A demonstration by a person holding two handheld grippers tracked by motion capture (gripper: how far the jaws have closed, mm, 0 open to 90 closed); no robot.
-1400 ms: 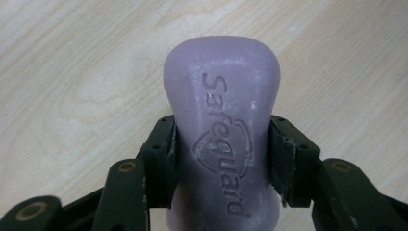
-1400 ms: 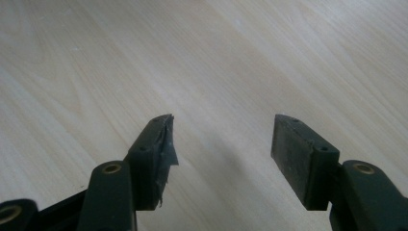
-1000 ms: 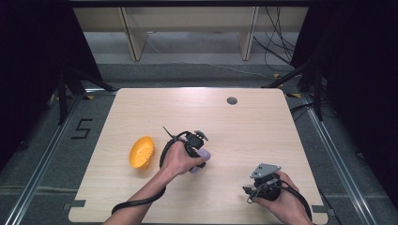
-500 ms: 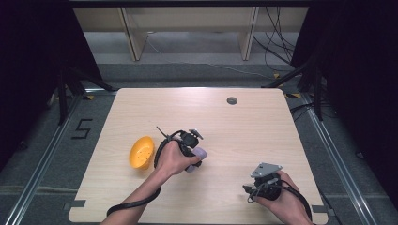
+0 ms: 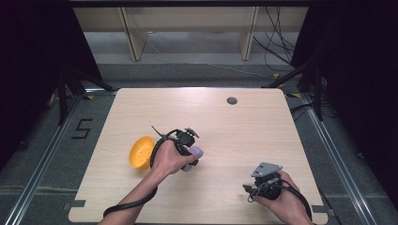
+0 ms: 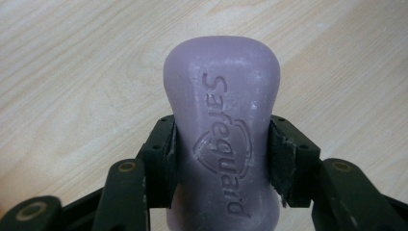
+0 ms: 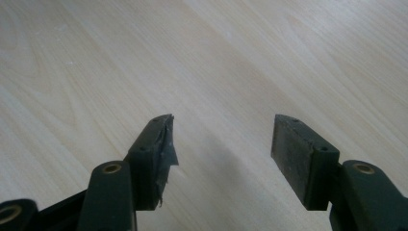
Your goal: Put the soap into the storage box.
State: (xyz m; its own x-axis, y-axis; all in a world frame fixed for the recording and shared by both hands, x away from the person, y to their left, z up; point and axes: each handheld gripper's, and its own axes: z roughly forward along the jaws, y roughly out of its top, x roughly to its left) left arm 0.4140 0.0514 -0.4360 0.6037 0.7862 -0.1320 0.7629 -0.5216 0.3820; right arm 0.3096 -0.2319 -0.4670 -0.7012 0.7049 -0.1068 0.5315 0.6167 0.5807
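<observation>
My left gripper (image 6: 222,159) clamped the purple soap bar (image 6: 223,139) at its waist, long axis running straight out between the jaws; my right gripper (image 7: 222,149) stood open

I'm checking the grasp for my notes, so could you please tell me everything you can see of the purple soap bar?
The purple soap bar is a smooth, matt, waxy block with rounded corners and a narrowed waist. "Safeguard" and a shield outline are pressed into its upper face, which carries faint whitish scuffs. The left gripper is shut on it, its black pads pressing both sides at the waist, the rounded end jutting beyond them. In the high view it sits near the orange bowl, above the light wooden table.
</observation>
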